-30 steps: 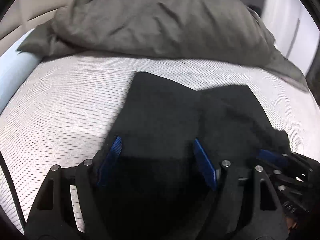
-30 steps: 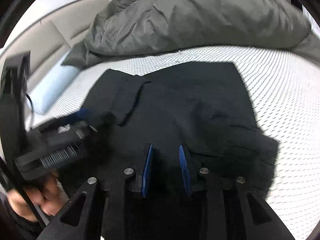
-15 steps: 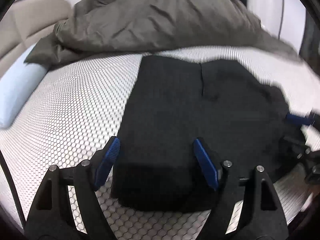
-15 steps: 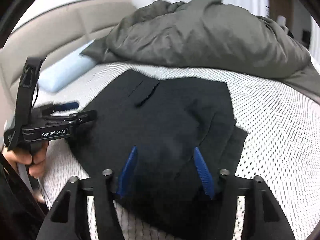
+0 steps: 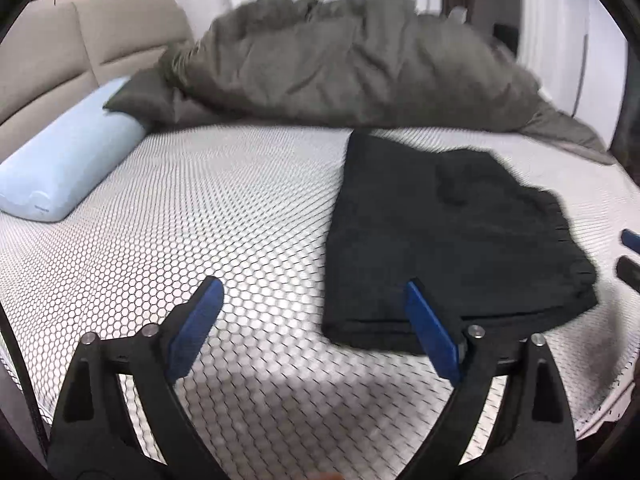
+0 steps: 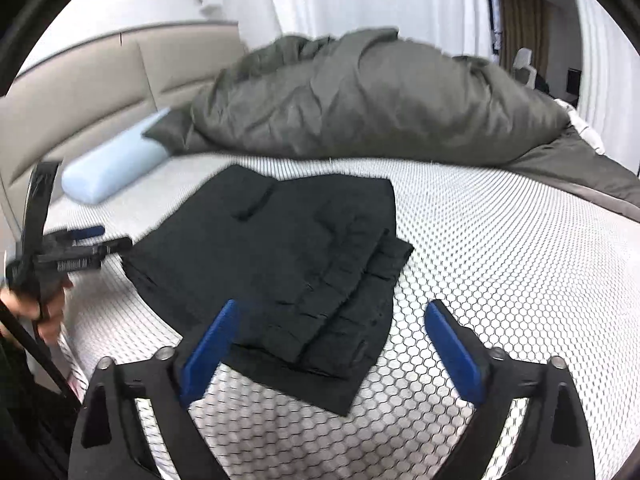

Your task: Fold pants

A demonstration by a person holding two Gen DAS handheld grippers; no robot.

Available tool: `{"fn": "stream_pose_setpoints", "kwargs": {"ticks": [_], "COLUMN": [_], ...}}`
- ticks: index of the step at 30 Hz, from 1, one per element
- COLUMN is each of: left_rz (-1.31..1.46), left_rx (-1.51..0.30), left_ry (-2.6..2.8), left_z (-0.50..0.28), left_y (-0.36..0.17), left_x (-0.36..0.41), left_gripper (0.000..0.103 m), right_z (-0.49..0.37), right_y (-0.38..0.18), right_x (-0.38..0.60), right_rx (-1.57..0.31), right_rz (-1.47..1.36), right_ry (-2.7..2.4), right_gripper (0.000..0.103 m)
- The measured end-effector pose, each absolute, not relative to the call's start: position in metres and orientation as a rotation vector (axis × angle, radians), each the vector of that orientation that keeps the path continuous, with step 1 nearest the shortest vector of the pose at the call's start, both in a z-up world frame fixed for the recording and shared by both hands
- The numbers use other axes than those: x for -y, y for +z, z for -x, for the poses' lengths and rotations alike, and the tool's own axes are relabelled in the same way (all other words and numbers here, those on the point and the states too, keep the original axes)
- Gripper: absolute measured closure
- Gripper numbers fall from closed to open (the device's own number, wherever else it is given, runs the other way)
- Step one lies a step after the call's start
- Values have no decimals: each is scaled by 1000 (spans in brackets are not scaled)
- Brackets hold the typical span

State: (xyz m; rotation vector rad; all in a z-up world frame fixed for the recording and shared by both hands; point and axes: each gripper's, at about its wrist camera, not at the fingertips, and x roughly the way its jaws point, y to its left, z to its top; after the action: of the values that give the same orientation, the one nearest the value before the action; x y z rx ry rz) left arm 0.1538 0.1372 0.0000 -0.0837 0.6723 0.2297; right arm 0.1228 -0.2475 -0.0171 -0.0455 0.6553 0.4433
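Both grippers empty, jaws opening wide, nothing between the pads. Left gripper point(image 5: 312, 324) hangs over bare mattress point(image 5: 240, 208) just off the near-left corner of the pants point(image 5: 440, 248); its right blue pad overlaps the pants' near edge in view, contact not clear. Right gripper point(image 6: 336, 344) sits above the pants' near edge, left pad over the cloth, right pad over mattress; cloth lies below, not pinched.

Pants: black, lying flat on the honeycomb-pattern mattress as a compact stacked rectangle, several layers showing at the near edge, gathered waistband on the pants' right side. Grey duvet point(image 6: 360, 96) heaped beyond the pants, apart from them. Light blue pillow point(image 5: 68, 172) well to the pants' left, against the headboard point(image 6: 100, 92). Person's hand point(image 6: 48, 312) on the left gripper's handle, left of the pants in the right wrist view.

Progress, judged: folding looks done or nearly so. Bundle is small, released, layers roughly squared. One lower layer sticks out at the near-right corner, so edges are not fully flush. Left, at most: a tidy-up nudge on that corner or one more fold if a smaller packet is wanted. Cannot tell which is intended.
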Motion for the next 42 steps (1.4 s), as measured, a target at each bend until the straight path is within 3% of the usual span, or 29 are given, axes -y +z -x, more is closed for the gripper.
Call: {"fn": "stream_pose_setpoints", "kwargs": {"ticks": [1, 10, 42], "left_rz": [92, 75, 70], "left_rx": [-634, -500, -545], "left_ry": [217, 89, 91], "left_z": [-145, -78, -77], "left_y": [4, 13, -3], "left_x": [-133, -83, -77], "left_gripper": [1, 1, 1], "right_z": [-118, -66, -41], "right_y": [-15, -15, -5], "right_x": [247, 251, 244], "right_rx": [-647, -562, -474], "right_rz": [36, -5, -12], "right_ry": [444, 440, 436], "right_gripper": [0, 0, 0]}}
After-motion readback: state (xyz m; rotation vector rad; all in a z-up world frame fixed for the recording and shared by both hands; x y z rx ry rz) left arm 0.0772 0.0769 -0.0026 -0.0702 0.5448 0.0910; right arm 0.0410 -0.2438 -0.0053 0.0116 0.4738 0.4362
